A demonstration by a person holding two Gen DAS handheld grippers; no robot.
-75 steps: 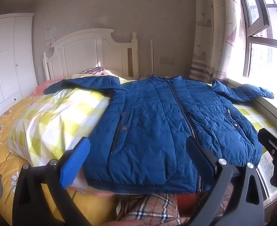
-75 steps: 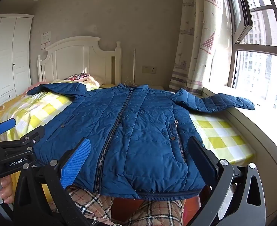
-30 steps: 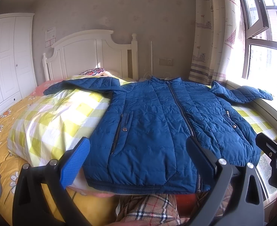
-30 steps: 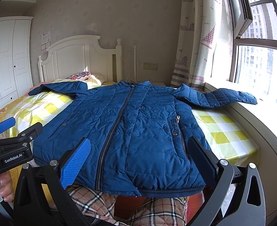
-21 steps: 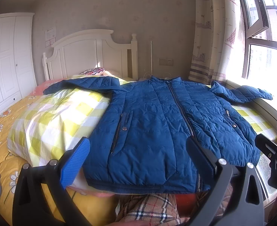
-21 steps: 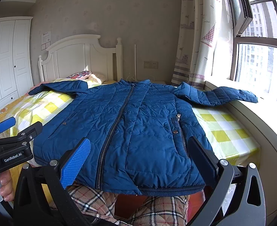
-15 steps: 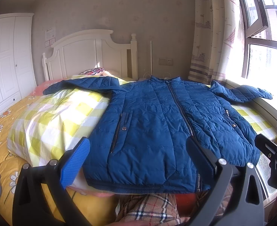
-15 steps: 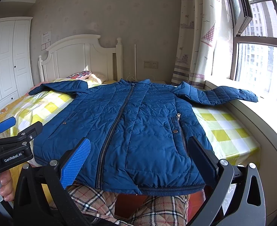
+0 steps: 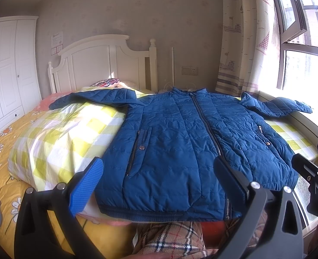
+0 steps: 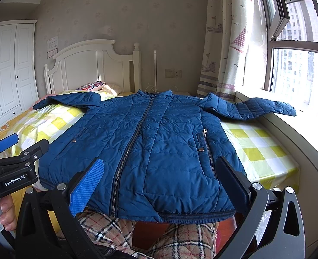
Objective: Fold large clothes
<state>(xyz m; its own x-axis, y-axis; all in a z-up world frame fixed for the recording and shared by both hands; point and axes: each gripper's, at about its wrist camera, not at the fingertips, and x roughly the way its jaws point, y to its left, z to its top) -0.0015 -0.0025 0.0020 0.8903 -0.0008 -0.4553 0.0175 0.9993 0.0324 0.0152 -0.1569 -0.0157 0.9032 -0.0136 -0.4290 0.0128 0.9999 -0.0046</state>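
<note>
A blue quilted jacket point(image 9: 180, 142) lies spread flat, front up and zipped, on a yellow-checked quilt on the bed; it also shows in the right wrist view point(image 10: 154, 142). One sleeve stretches left over the quilt point(image 9: 94, 99), the other right onto the window sill point(image 10: 262, 108). My left gripper point(image 9: 159, 177) is open and empty, held above the jacket's hem. My right gripper point(image 10: 161, 177) is open and empty, also near the hem. The left gripper point(image 10: 10, 151) shows at the left edge of the right wrist view.
A white headboard point(image 9: 102, 64) and pillow point(image 10: 92, 85) stand at the far end. White wardrobes point(image 9: 5, 73) are at left. A window sill point(image 10: 299, 133) and curtain point(image 10: 221, 49) run along the right. The person's plaid-clad legs point(image 10: 180, 235) are below the bed's foot.
Both grippers have drifted only slightly; the jacket lies as before and both stay open.
</note>
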